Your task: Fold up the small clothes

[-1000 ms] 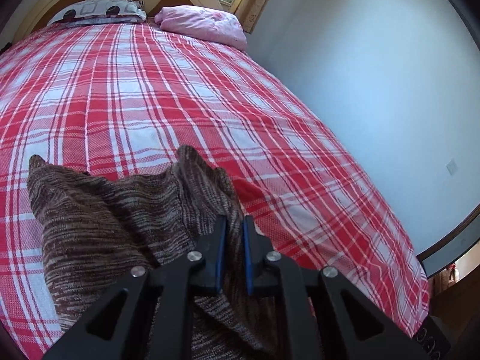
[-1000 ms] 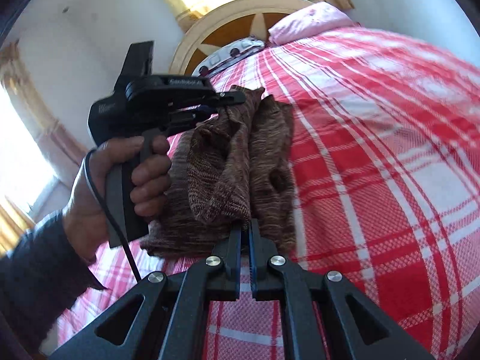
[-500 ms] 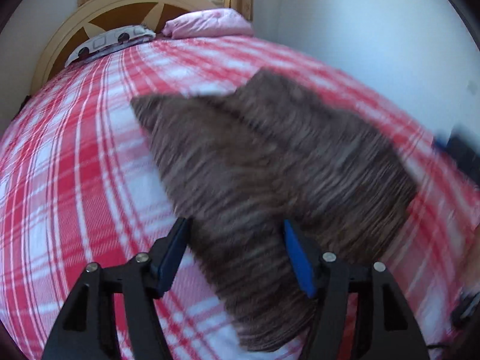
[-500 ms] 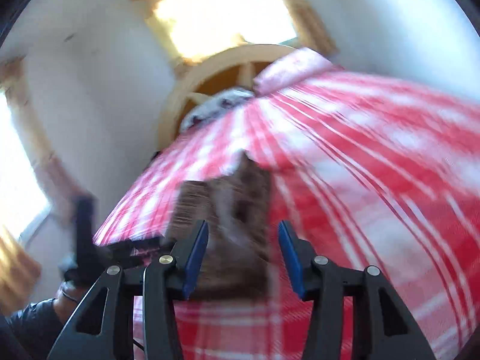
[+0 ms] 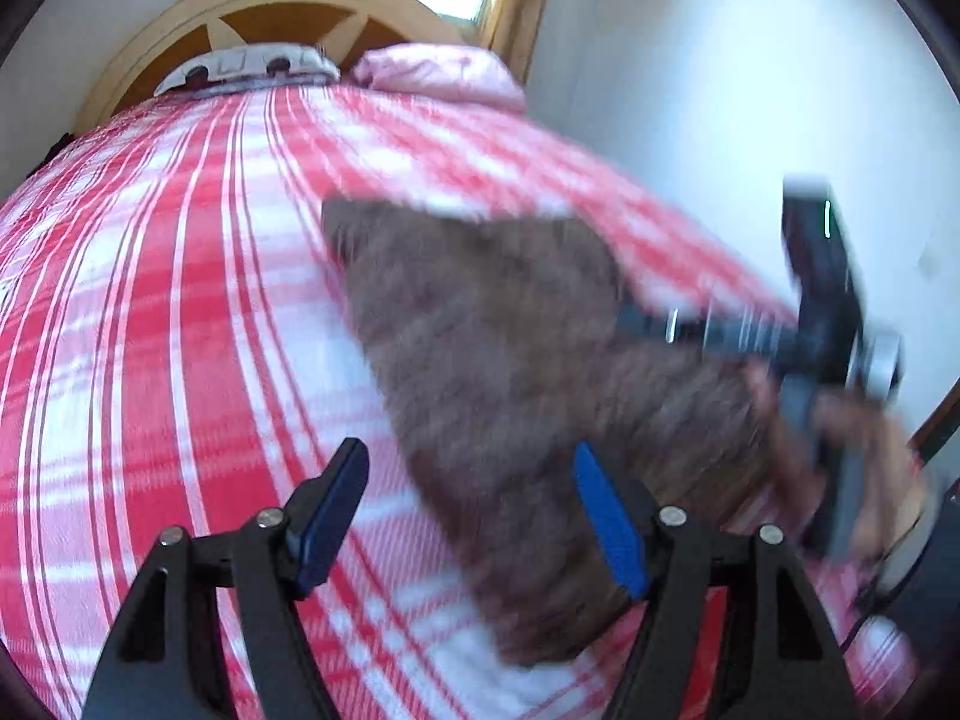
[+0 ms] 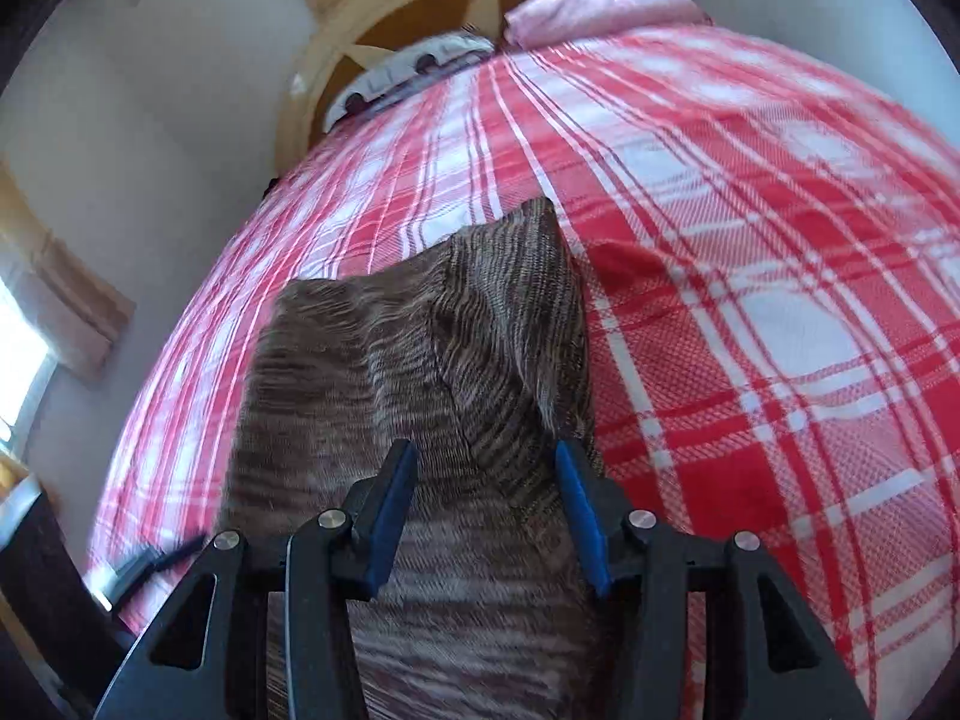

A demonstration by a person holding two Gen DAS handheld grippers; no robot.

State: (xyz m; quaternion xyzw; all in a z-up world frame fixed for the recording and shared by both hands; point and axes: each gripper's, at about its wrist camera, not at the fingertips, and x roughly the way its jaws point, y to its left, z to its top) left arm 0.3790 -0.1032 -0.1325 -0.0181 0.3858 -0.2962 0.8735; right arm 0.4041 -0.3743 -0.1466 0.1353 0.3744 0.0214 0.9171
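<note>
- Standing apart, the blue pads of the left gripper [image 5: 471, 516] have nothing pressed between them; its jaws have just been opening, and the brown knit garment [image 5: 516, 372] lies below and ahead of them, its near edge running down between the fingers
- Spread to about a middling gap, the right gripper [image 6: 486, 504] hovers over the same garment [image 6: 432, 372] with the cloth seen between its pads but not clamped; its jaws have just been opening too
- The garment lies folded on the red and white plaid bedspread [image 6: 750, 240], one pointed corner aimed toward the headboard
- In the left wrist view the right gripper [image 5: 648, 324] shows blurred at the garment's right edge, with the person's hand [image 5: 858, 444] on its grip; whether it touches the cloth there cannot be told
- Farther off, a pink pillow [image 5: 438, 72] and a patterned pillow [image 5: 252, 66] rest against the arched wooden headboard [image 5: 270, 6]
- A white wall [image 5: 720, 90] runs along the bed's right side
</note>
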